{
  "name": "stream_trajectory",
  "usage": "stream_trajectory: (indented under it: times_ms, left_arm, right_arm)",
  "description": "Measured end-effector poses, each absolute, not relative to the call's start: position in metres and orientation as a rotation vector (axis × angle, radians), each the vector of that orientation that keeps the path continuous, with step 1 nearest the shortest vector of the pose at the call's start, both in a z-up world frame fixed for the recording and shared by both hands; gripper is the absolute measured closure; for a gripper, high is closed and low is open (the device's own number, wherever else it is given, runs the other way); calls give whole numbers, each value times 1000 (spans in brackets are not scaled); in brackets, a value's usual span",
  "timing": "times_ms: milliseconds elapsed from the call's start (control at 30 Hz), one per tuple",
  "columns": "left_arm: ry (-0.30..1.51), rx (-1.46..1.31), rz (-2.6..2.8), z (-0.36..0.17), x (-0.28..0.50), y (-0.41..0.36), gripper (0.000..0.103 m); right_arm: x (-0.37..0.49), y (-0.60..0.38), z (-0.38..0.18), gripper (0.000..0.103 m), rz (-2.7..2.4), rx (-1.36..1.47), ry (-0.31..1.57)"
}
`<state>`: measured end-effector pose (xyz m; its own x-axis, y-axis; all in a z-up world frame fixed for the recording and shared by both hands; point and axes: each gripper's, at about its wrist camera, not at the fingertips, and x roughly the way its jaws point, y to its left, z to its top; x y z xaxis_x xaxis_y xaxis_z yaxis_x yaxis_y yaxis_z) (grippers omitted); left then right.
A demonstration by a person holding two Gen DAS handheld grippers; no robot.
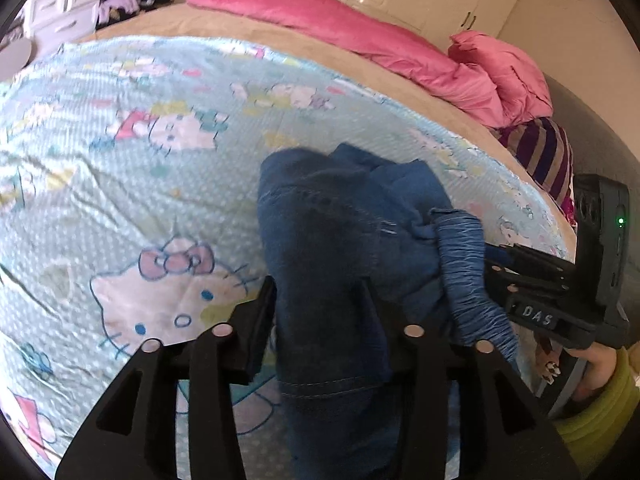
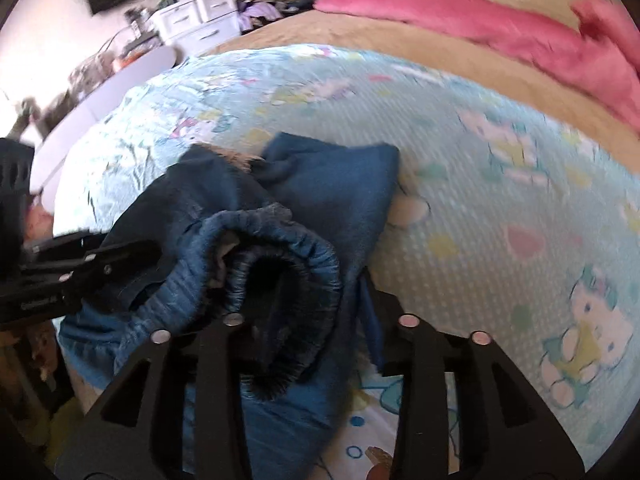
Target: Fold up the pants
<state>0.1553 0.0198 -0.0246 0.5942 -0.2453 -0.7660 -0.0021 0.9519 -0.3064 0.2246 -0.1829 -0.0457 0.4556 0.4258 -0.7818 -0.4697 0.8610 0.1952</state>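
Dark blue denim pants [image 1: 328, 220] lie bunched on a light blue cartoon-print sheet [image 1: 140, 160]. My left gripper [image 1: 320, 296] stands over them with its jaws apart and a fold of denim hanging loosely between them. The elastic waistband [image 2: 280, 248] curls up in front of my right gripper [image 2: 304, 292], whose jaws are apart with the band lying between them; the left finger is partly hidden by the cloth. The right gripper [image 1: 492, 254] shows at the right in the left wrist view, its tips at the waistband [image 1: 464, 272]. The left gripper [image 2: 132, 252] reaches in from the left over the pants [image 2: 320, 184].
A pink duvet [image 1: 360, 40] lies along the far side of the bed, and a striped cloth [image 1: 544, 152] sits at the right edge. White drawers [image 2: 196, 12] and clutter stand beyond the bed. A hand in a yellow-green sleeve [image 1: 600, 380] holds the right gripper.
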Motion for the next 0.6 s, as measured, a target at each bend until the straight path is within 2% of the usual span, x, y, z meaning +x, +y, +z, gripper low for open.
stream_trajectory:
  times_ms: [67,200,300,400,433,533,600]
  left_arm:
    - [931,-293,-135,-27,155,23,51]
    - [923,-296,-129,-26,152,24,50]
    - [914,-290,-122,-24,147,25,46]
    - [899,-289,-117,-18,142,26,43]
    - [890,-287,-116,-15,139,25,39]
    - [857,-286,-116,-3,127,25,26]
    - [846,-284,-114,3,121,24,18]
  right_arm:
    - [224,-185,-45,66,547,-40,949]
    - [218,-184,-41,61,531,-63,931]
    - [216,-192,-38,48,508,-39,927]
    - [210,-202,-30,40,499,-4,912]
    - [205,-206,-24,32,496,8,891]
    - [191,-214,-8,19,478,9,843]
    - [181,-217,2,15,480,7,812]
